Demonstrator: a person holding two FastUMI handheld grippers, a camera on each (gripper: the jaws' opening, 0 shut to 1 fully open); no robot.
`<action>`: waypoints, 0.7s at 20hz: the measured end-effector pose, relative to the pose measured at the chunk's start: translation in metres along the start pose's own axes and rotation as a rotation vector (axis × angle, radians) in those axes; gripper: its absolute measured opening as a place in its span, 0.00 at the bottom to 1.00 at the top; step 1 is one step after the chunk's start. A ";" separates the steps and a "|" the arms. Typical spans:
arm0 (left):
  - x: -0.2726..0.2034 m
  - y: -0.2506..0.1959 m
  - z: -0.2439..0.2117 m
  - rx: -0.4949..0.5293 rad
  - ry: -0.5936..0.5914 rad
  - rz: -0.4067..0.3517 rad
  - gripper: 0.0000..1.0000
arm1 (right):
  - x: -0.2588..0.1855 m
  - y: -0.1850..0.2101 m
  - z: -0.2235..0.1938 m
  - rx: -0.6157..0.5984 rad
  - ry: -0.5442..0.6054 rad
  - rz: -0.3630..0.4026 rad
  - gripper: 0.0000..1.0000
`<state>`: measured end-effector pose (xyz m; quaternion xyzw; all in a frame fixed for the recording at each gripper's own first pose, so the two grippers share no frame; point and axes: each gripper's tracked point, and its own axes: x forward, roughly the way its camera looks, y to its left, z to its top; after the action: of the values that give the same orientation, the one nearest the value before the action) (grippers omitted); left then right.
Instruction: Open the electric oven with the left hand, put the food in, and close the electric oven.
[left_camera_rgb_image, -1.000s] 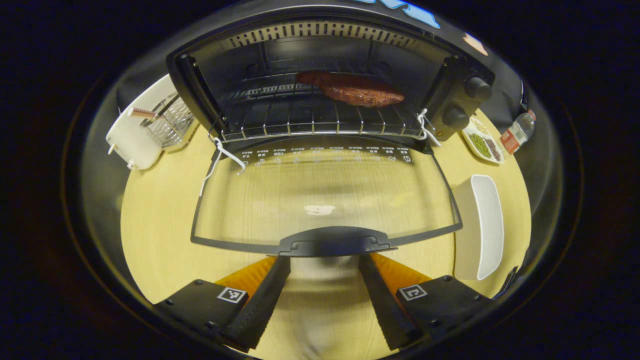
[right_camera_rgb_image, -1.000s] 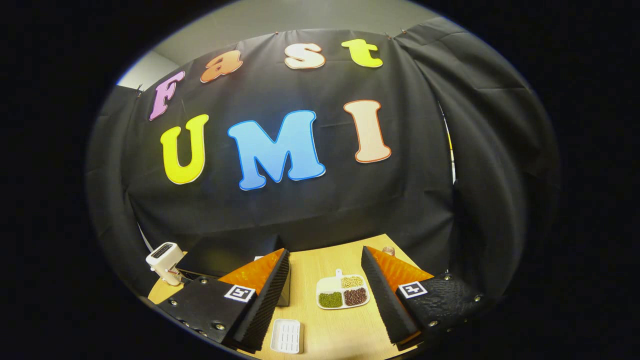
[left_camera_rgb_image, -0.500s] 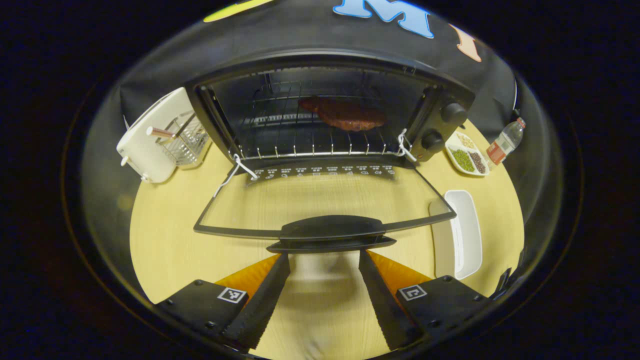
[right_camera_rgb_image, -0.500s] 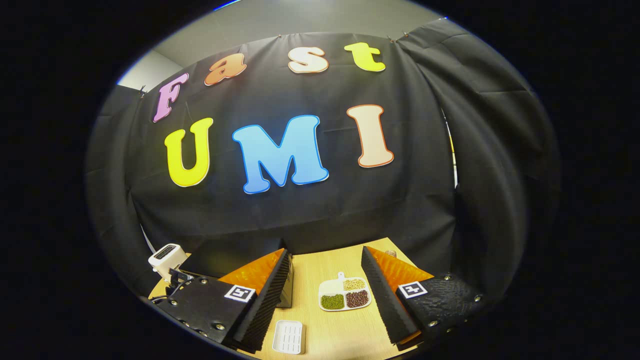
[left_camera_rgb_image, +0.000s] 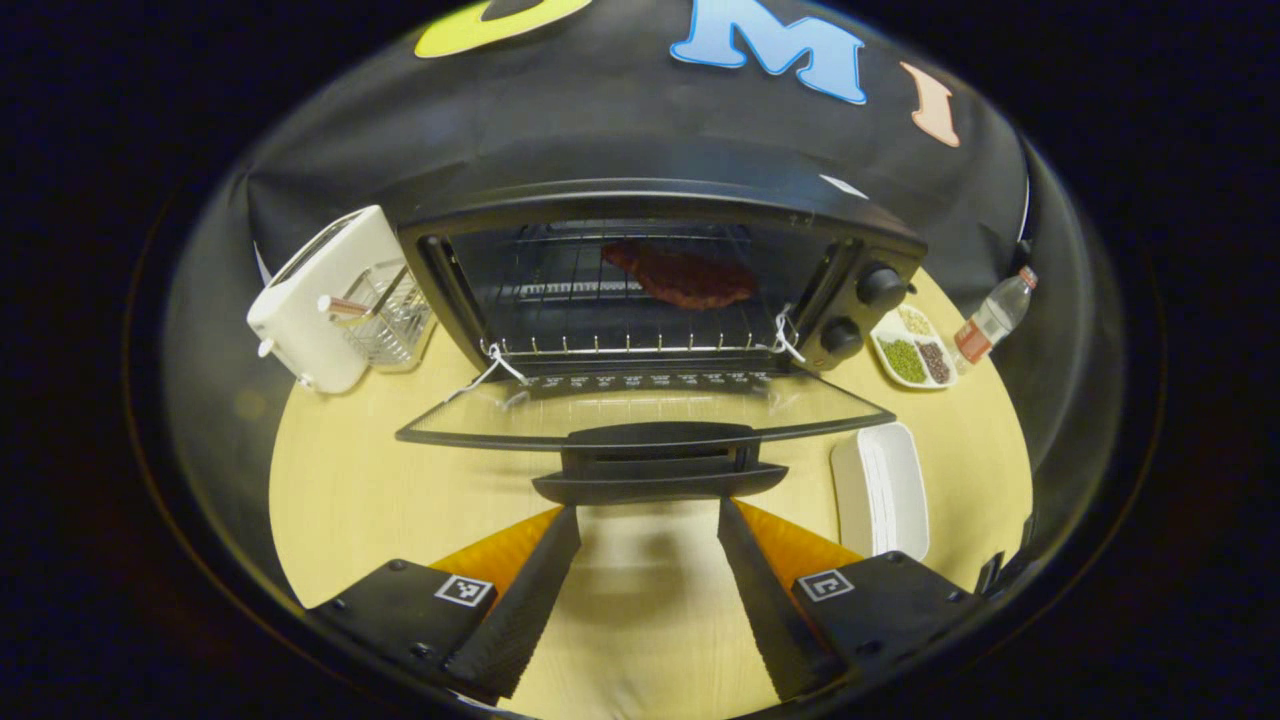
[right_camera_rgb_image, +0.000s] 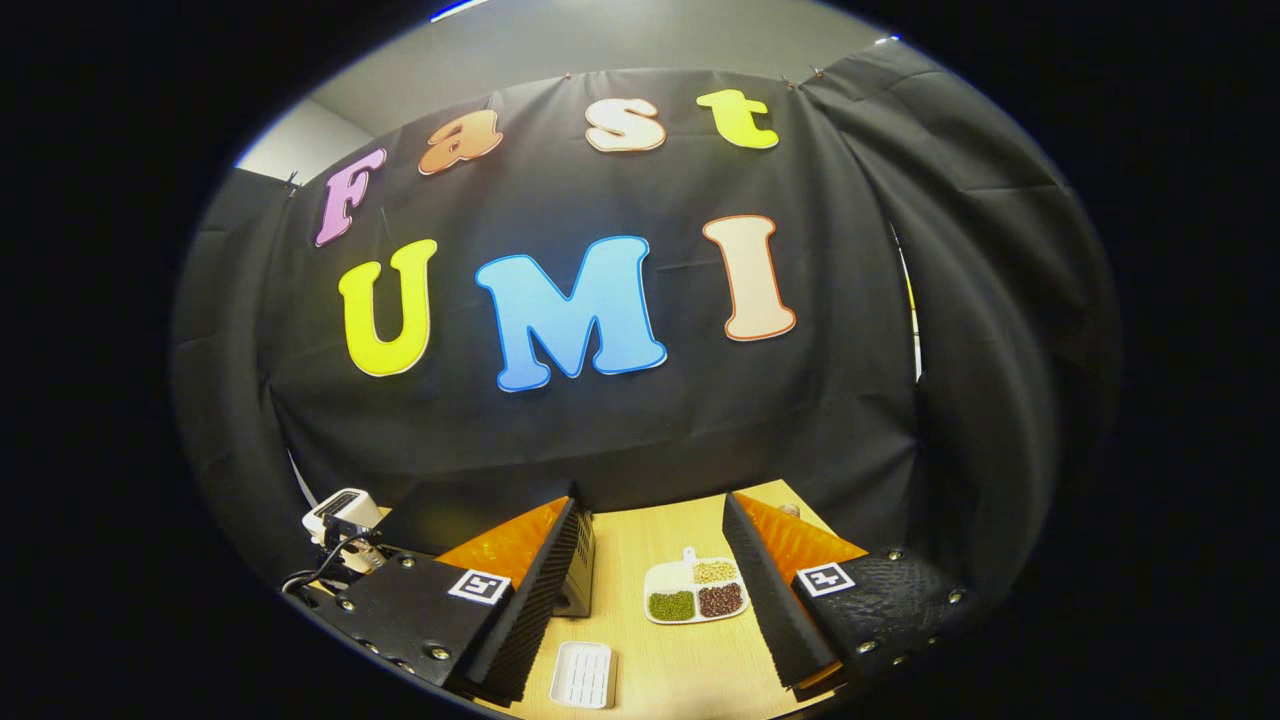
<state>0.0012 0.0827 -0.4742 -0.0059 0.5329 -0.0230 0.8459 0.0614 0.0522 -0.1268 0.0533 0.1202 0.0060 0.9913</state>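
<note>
The black electric oven (left_camera_rgb_image: 660, 205) stands open at the back of the wooden table (left_camera_rgb_image: 340, 500). A reddish-brown slab of food (left_camera_rgb_image: 680, 275) lies on its wire rack. Its glass door (left_camera_rgb_image: 640, 405) hangs down flat toward me, the black handle (left_camera_rgb_image: 655, 462) at its front edge. My left gripper (left_camera_rgb_image: 648, 560) is open just below and in front of that handle, with nothing between its fingers. My right gripper (right_camera_rgb_image: 648, 590) is open too, raised above the table and facing the booth wall; the oven's top corner (right_camera_rgb_image: 470, 500) sits behind its left finger.
A white toaster (left_camera_rgb_image: 320, 300) with a wire basket (left_camera_rgb_image: 395, 315) stands left of the oven. Right of it lie a divided dish of beans (left_camera_rgb_image: 910, 350), a bottle (left_camera_rgb_image: 985, 320) and a white tray (left_camera_rgb_image: 880, 490). The dish (right_camera_rgb_image: 695, 595) and tray (right_camera_rgb_image: 582, 675) lie under the right gripper.
The left gripper has dropped lower and drawn back, so the door and handle now appear edge-on and farther off. The right gripper drifted slightly. Both stayed open.
</note>
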 end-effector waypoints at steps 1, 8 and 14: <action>-0.002 0.000 0.003 0.000 -0.010 0.000 0.95 | -0.001 -0.001 0.000 -0.008 -0.005 -0.005 0.89; -0.013 0.000 0.024 -0.009 -0.065 -0.001 0.96 | 0.001 0.008 0.008 -0.045 -0.021 0.015 0.89; -0.024 -0.001 0.037 -0.013 -0.104 -0.004 0.95 | -0.003 0.006 0.009 -0.054 -0.024 0.011 0.89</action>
<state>0.0243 0.0823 -0.4369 -0.0136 0.4883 -0.0207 0.8723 0.0603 0.0569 -0.1171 0.0272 0.1076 0.0141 0.9937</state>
